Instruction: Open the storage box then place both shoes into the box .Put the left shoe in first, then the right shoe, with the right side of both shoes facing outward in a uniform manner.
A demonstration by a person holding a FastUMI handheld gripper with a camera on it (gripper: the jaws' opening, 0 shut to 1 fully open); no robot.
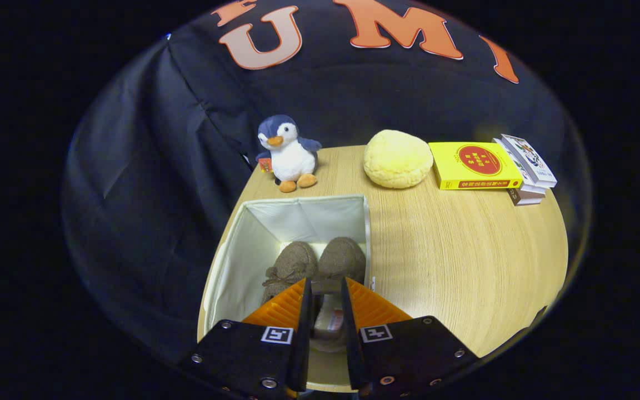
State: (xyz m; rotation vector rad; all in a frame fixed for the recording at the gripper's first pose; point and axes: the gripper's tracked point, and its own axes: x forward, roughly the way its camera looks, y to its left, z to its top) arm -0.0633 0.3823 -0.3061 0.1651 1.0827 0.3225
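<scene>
The wooden worktop (464,266) carries everything here, its round edge curving off against the dark booth wall. On its near left part stands the storage box (231,266), a cream fabric cube with its top open and its pale lining showing on all the inner walls. Down in the bottom of the box lie two brown woolly shoes side by side, touching: the left-hand shoe (292,264) shows a tied lace bow, and the right-hand shoe (343,258) sits against the box's right wall. Which is the left and which the right of the pair cannot be told from here.

The gripper (325,316) hangs over the near rim of the box, its jaws parted by a narrow gap; the heel end of the right-hand shoe shows in that gap, but whether the fingers press on it cannot be told.

Beyond the box, at the far side of the worktop, a round yellow cushion (398,158) lies beside a yellow book (475,165), which rests on a small stack of books (528,172). A plush penguin (289,153) stands just behind the box's far left corner
</scene>
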